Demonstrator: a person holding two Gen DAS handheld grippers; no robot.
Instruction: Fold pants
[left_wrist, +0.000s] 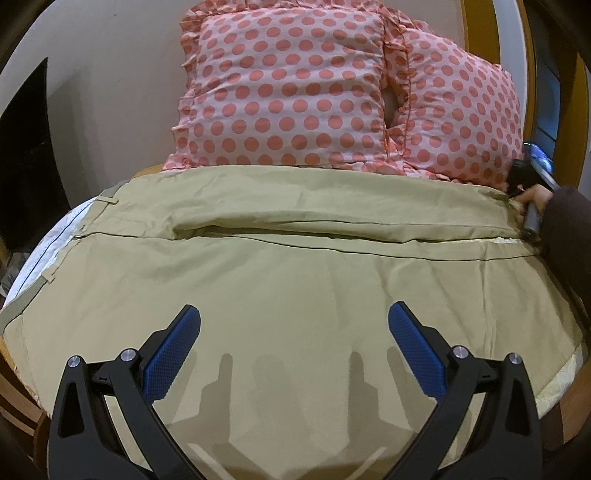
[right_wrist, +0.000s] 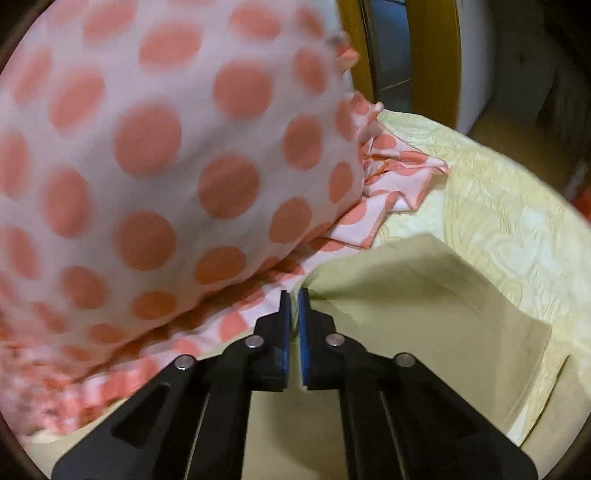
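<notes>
Khaki pants lie spread flat across the bed, waistband with belt loops at the left, a lengthwise fold across the middle. My left gripper is open and hovers just above the near part of the pants, holding nothing. My right gripper is shut on the pants' hem edge beside the pillow. In the left wrist view the right gripper shows at the far right end of the pants, held by a hand.
Two pink pillows with coral dots stand against the wall behind the pants; one is close to the right gripper. A pale yellow bedsheet covers the bed. A wooden bed edge runs on the right.
</notes>
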